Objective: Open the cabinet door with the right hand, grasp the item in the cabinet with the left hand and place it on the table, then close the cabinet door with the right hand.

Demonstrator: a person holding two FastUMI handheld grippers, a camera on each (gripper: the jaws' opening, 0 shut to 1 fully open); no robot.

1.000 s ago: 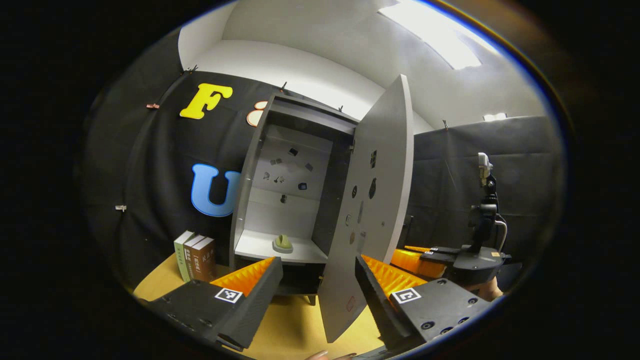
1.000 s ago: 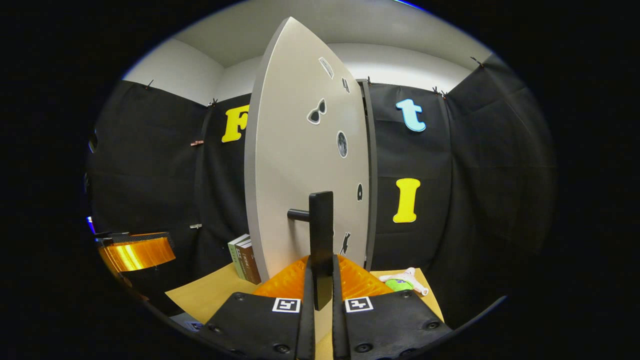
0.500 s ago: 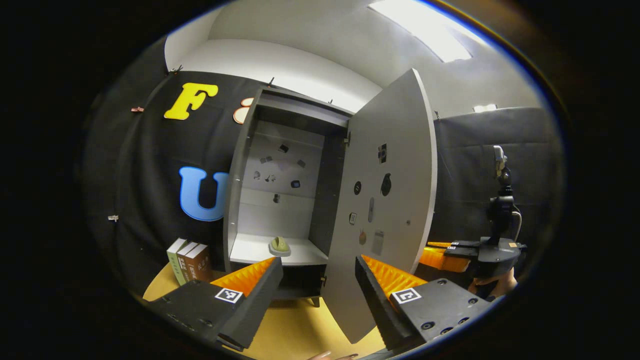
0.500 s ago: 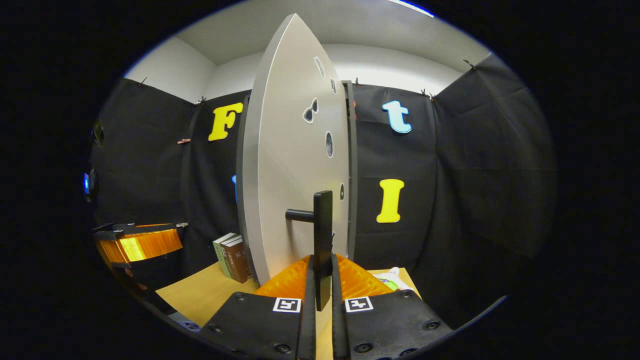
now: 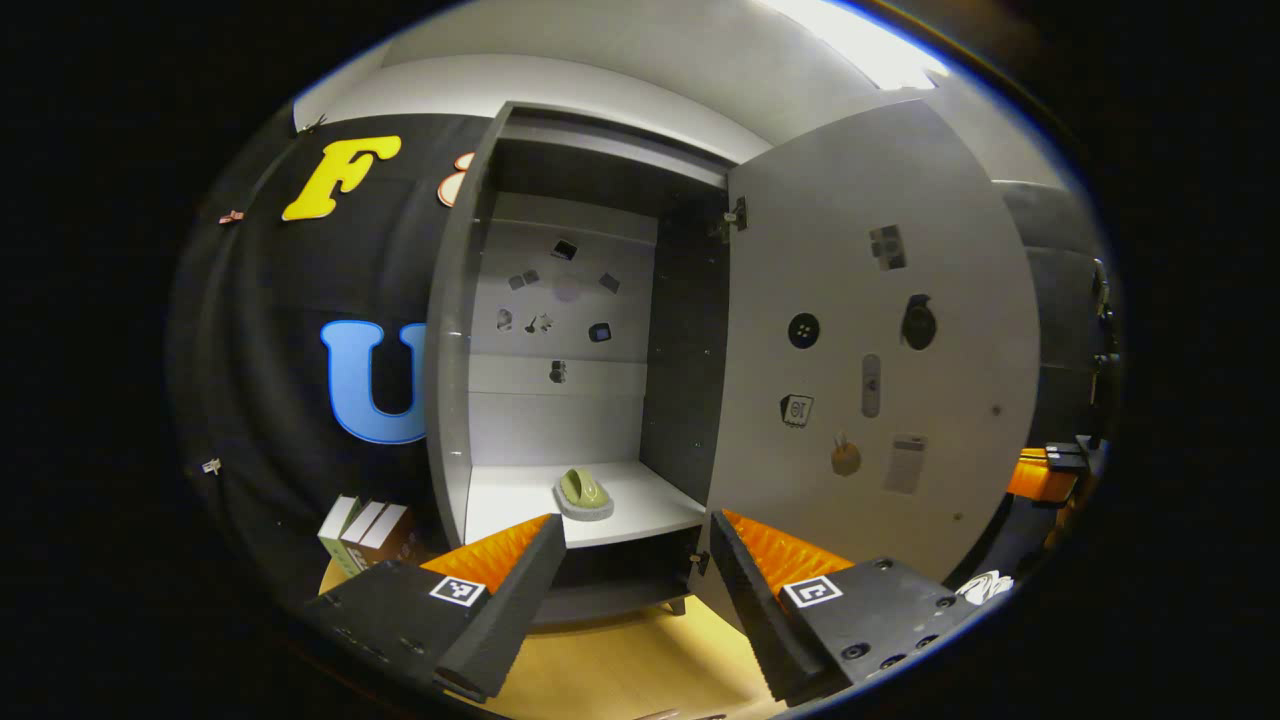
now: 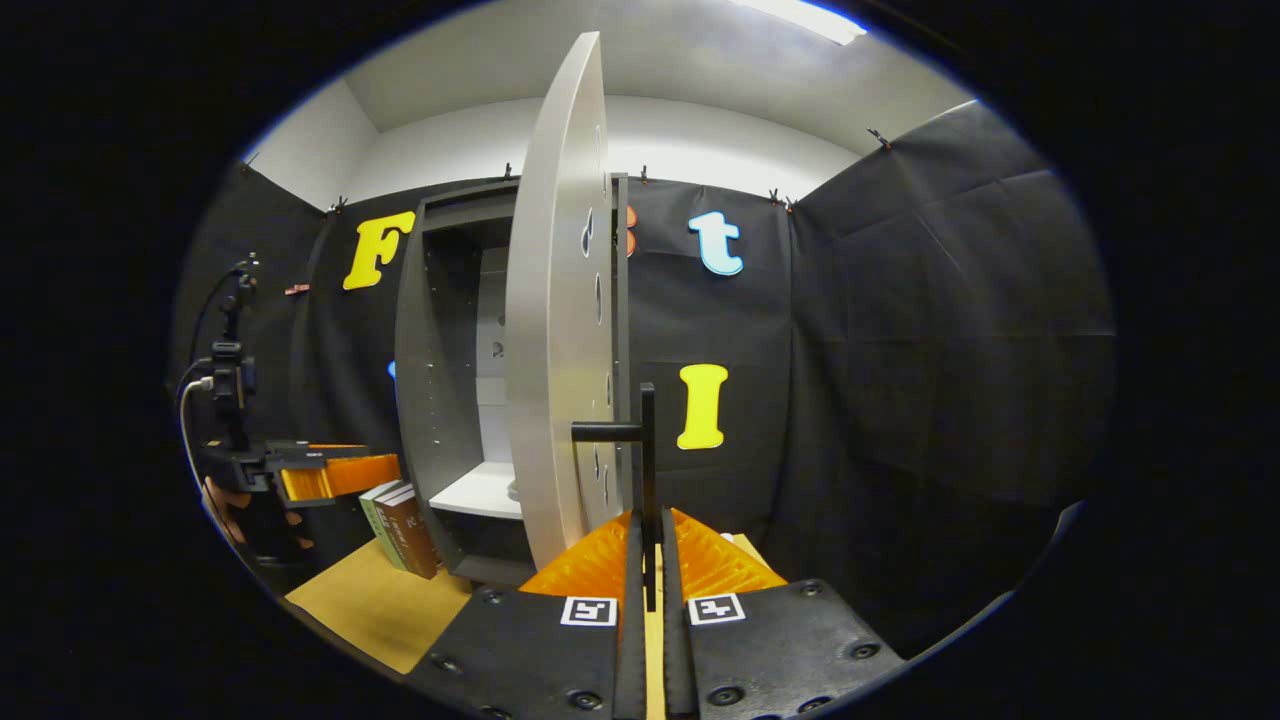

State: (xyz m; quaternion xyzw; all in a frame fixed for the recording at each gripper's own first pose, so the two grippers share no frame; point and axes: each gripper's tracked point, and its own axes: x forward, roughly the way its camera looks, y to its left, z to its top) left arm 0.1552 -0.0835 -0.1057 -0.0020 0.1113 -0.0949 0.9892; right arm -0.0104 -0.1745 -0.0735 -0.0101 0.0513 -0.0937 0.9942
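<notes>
The cabinet door [image 5: 880,340] stands open, the right hand-held gripper [image 6: 648,560] clamping its handle [image 6: 645,470], while the left hand-held gripper [image 5: 635,570], spread wide and empty, faces the item [image 5: 583,492] on the shelf [image 5: 640,505], ungrasped.

Black cloth walls [image 6: 900,330], white ceiling [image 5: 640,50], yellow table [image 6: 380,605].

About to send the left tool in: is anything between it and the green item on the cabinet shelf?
Nothing visible. The left tool is open and faces the green item on the shelf; the door stands swung out to the side, held by the right tool at its handle.
</notes>
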